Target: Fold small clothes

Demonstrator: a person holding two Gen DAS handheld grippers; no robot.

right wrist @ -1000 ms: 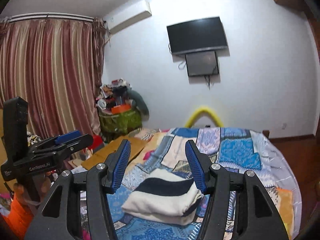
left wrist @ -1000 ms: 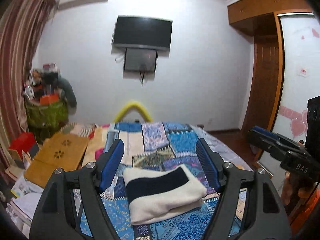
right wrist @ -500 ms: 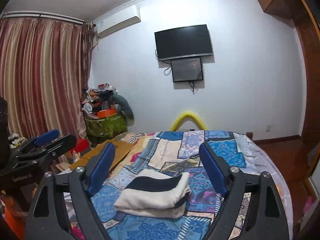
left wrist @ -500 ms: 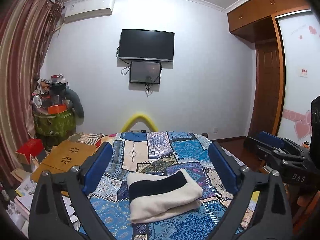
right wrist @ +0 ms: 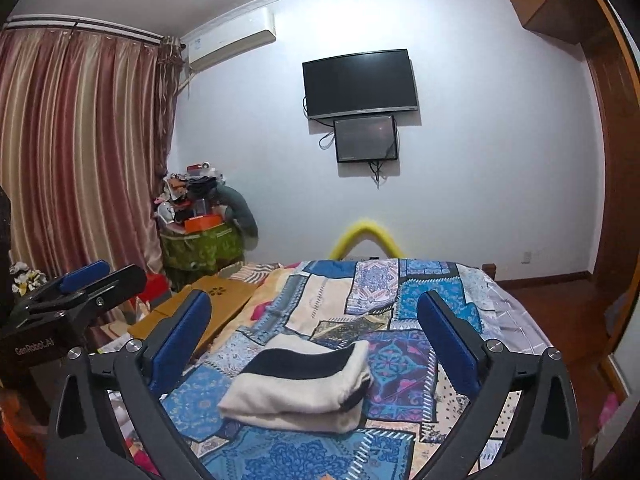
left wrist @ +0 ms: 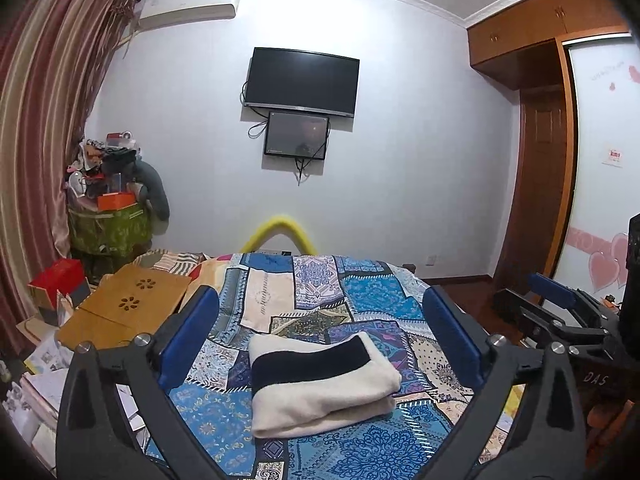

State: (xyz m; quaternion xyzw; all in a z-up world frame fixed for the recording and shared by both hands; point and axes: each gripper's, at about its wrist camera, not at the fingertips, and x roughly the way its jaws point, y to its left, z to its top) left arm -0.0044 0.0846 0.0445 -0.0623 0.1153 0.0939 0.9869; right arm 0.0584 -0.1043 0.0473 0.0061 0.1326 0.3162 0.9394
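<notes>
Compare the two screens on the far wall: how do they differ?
The upper screen is clearly wider and bigger than the lower screen. The upper screen looks plain black; the lower screen is greyer, with a faint reflection. The lower screen has cables hanging below it; the upper screen has a looped cable at its left edge. Both are dark, rectangular and wall-mounted, one directly above the other.

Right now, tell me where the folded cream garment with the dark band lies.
The folded cream garment with the dark band lies on the blue patchwork bedspread, centred in both wrist views, right of the wooden lap desk.
</notes>
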